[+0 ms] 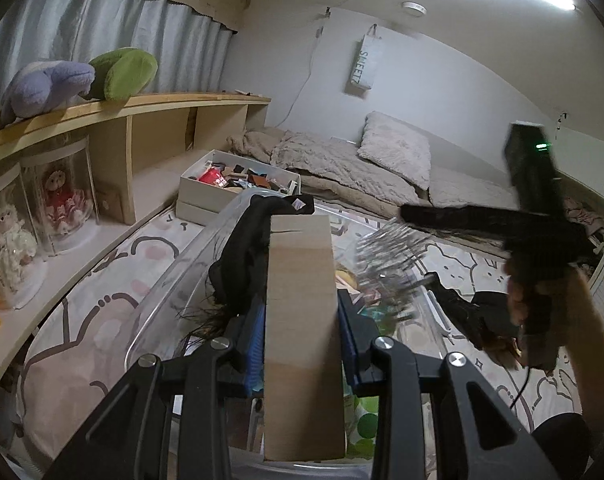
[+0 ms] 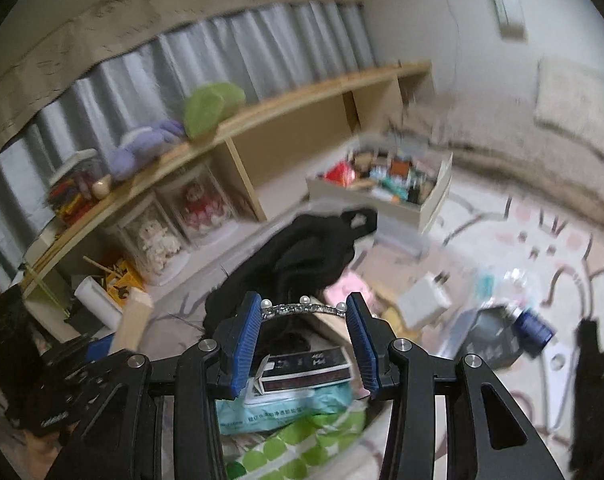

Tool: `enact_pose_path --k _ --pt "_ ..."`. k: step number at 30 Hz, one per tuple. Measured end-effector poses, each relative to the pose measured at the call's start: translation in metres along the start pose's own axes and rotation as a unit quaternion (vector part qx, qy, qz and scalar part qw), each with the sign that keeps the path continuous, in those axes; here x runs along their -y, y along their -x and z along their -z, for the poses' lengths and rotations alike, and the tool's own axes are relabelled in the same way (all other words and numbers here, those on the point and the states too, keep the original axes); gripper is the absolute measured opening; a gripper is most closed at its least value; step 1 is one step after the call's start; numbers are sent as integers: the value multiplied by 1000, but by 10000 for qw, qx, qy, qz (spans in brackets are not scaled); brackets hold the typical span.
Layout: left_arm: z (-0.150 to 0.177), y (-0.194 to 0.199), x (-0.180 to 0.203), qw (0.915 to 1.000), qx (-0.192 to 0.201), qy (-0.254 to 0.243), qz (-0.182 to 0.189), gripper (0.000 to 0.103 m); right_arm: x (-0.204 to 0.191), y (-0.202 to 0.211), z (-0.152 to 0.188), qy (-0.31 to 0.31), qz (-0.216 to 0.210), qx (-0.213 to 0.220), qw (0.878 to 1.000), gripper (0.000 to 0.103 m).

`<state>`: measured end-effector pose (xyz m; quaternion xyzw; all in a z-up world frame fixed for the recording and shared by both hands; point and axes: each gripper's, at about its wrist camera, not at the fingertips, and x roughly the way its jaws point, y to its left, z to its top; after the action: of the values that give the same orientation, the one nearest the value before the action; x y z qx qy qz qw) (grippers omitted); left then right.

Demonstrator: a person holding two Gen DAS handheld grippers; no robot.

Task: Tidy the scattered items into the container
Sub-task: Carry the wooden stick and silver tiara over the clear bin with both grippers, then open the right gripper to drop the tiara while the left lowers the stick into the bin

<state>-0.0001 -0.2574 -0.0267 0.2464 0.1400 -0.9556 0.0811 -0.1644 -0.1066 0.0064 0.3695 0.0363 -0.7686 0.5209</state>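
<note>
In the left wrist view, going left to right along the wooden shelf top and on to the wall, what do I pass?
Purple plush toy → green plush toy → white hanging bag.

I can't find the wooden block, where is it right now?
The wooden block is clamped upright in the left claw, centre of the left wrist view, above the clear container, beside the black cloth.

Your wooden block (image 1: 302, 320) stands upright over the clear bin (image 1: 174, 264). Your pearl headband (image 2: 303, 307) lies level above the bin's black cloth (image 2: 309, 256) and boxes.
</note>
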Motion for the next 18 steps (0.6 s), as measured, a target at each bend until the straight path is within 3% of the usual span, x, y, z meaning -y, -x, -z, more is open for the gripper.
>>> enact_pose_path --k 6,13,17,18 --pt "-1 -4 -5 10000 -54 8 16 32 -1 -47 5 -256 68 -790 9965 45" --pt "2 -15 -4 9995 -266 -128 56 32 -23 -73 9 372 514 -965 9933 45" --pt "0 -24 1 9974 -502 -518 -37 33 -26 -81 17 715 572 -1013 9906 45" --pt "-1 -26 1 9965 -561 -622 -49 33 -26 -80 18 770 559 -959 9908 57"
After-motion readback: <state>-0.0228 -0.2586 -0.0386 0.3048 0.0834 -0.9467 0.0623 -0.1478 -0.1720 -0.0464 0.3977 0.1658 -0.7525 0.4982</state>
